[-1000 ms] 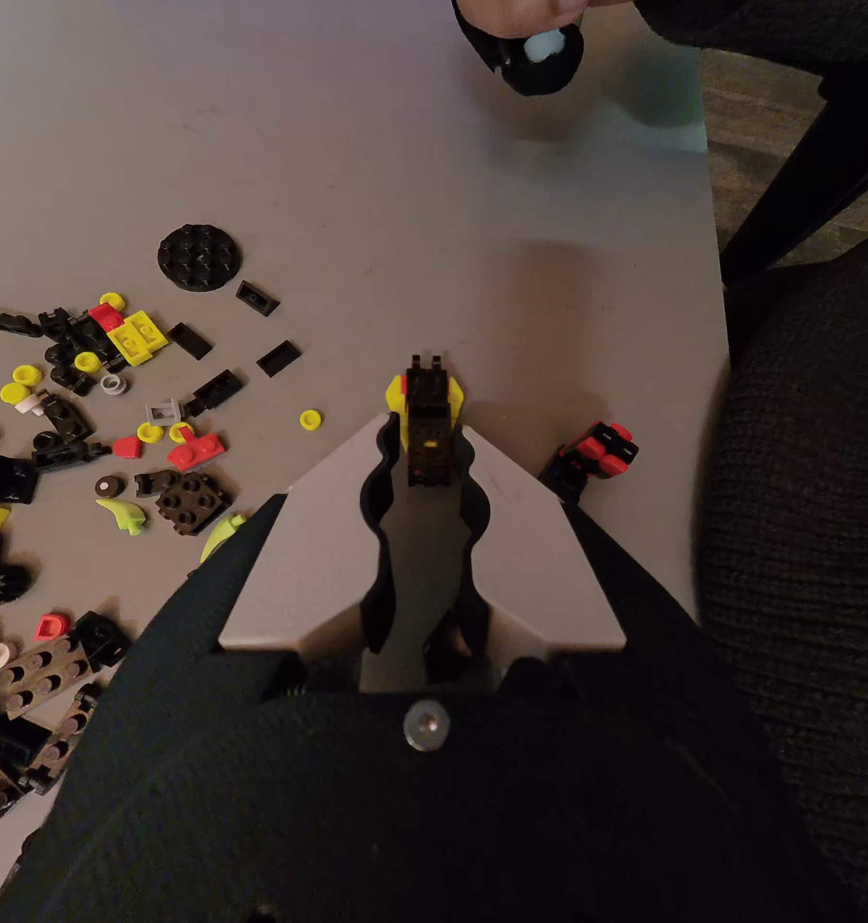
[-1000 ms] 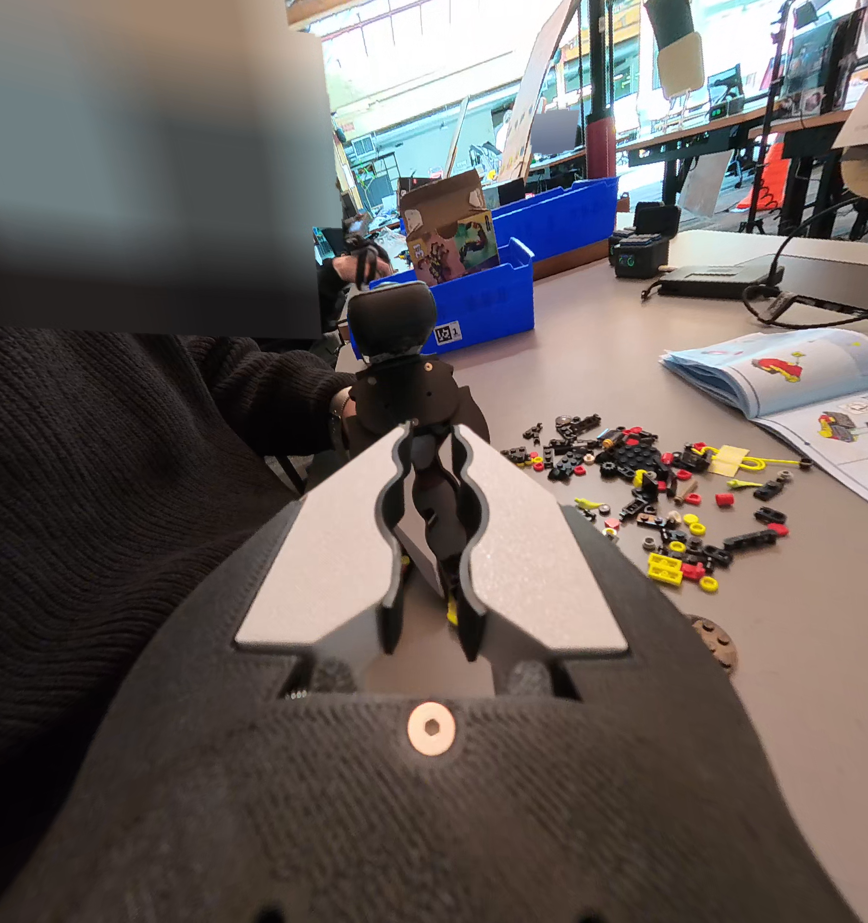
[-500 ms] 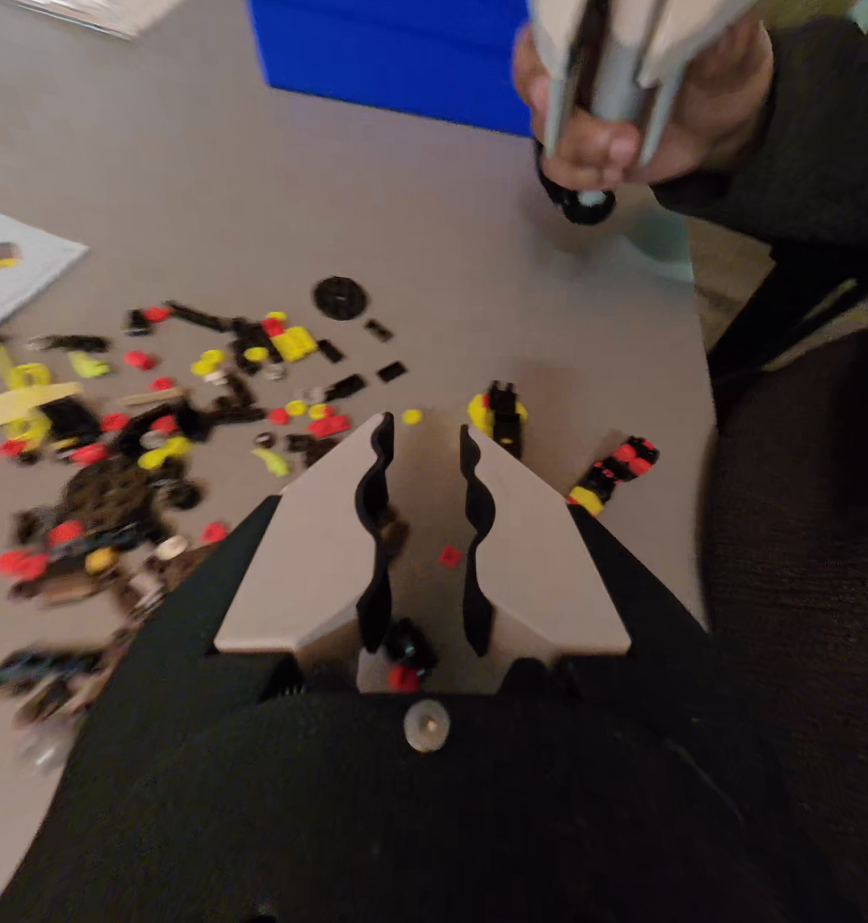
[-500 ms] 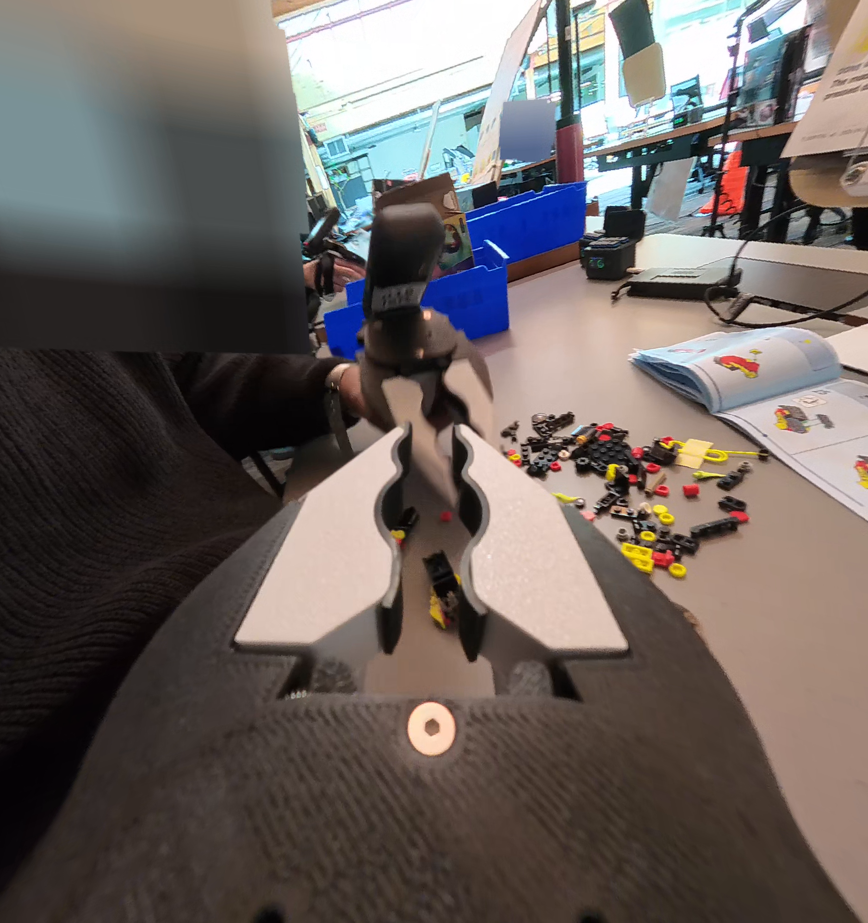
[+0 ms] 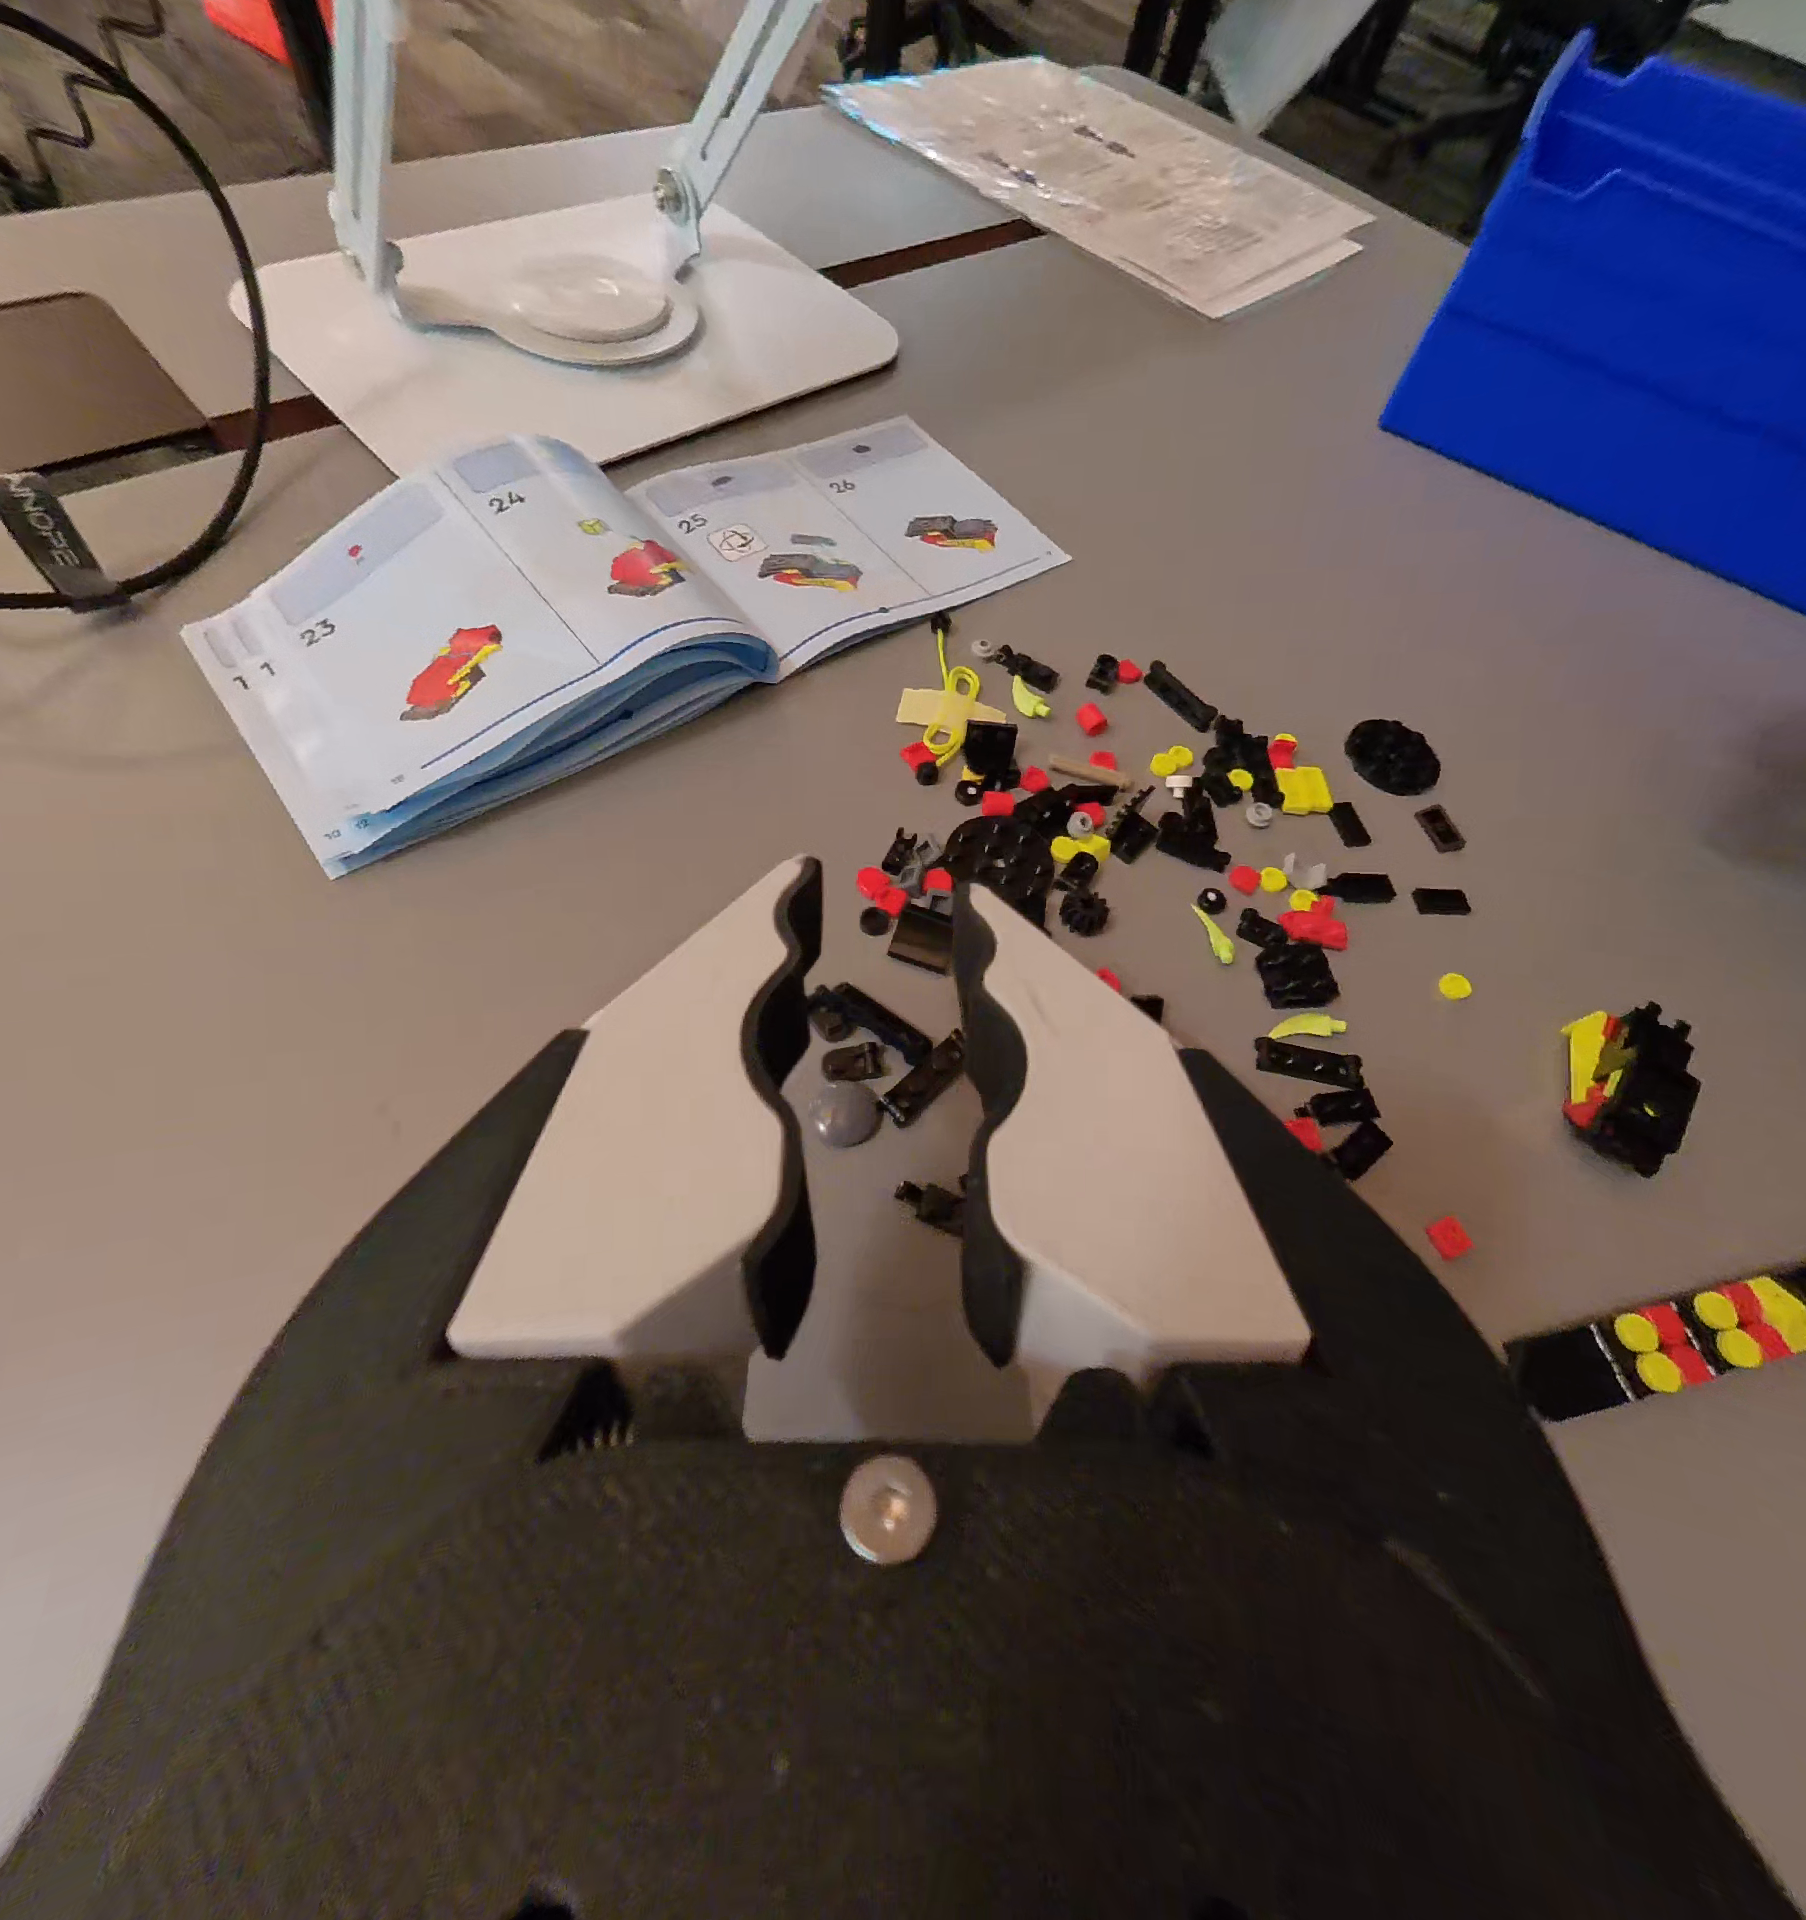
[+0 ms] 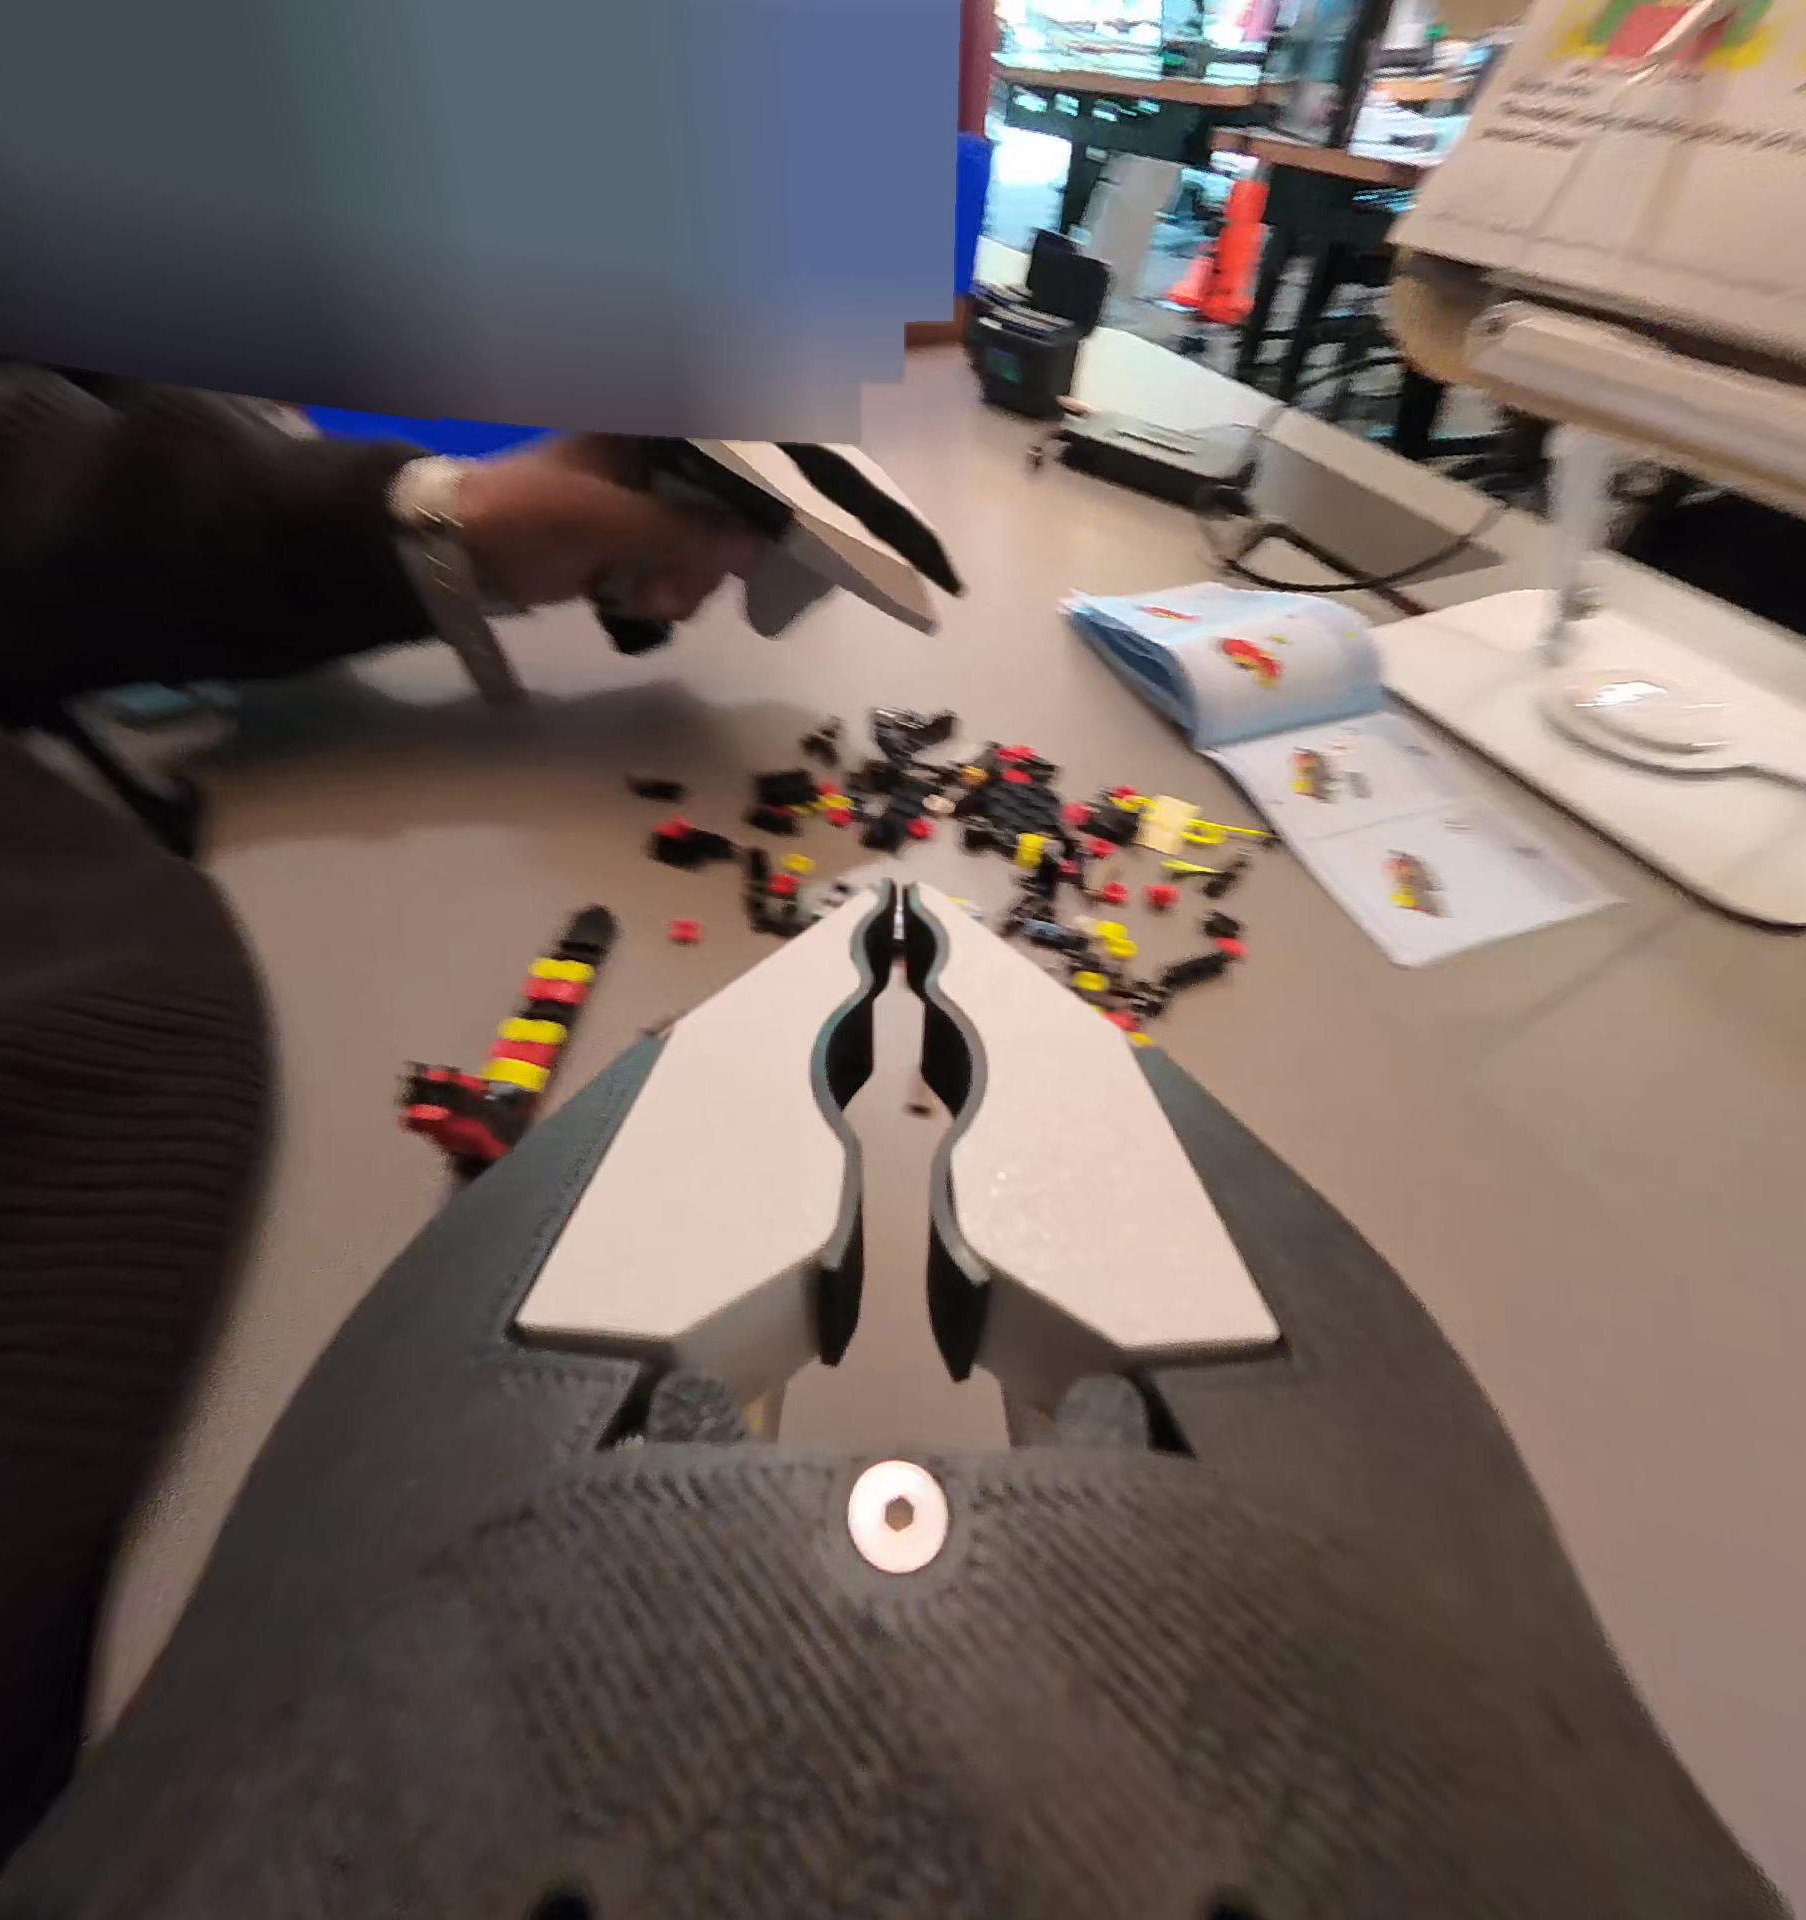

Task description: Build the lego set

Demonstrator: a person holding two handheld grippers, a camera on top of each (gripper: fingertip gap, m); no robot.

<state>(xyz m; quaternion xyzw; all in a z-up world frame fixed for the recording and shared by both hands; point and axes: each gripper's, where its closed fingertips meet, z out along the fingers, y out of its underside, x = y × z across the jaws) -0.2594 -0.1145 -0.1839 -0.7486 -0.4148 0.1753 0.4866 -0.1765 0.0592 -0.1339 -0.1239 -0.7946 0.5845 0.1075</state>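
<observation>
The left gripper (image 5: 883, 883) hangs over the grey tabletop (image 5: 359, 1039) with its jaws apart and nothing between them. The right gripper (image 6: 897, 904) has its tips almost together; whether a thin piece sits between them cannot be told.

A long black strip with red and yellow studs (image 6: 551, 1013) lies on the tabletop near the person's body. In the right wrist view its long axis runs away from the camera, toward the loose bricks (image 6: 982, 821). The left wrist view shows only one end of this strip (image 5: 1709, 1340), at the right edge.

Only the left wrist view shows a small black, yellow and red sub-assembly (image 5: 1631, 1086), apart from the loose bricks (image 5: 1169, 831). The open instruction booklet (image 5: 587, 623) lies beyond the bricks, in front of a white stand base (image 5: 774, 353). A blue bin (image 5: 1668, 332) stands at far right.
</observation>
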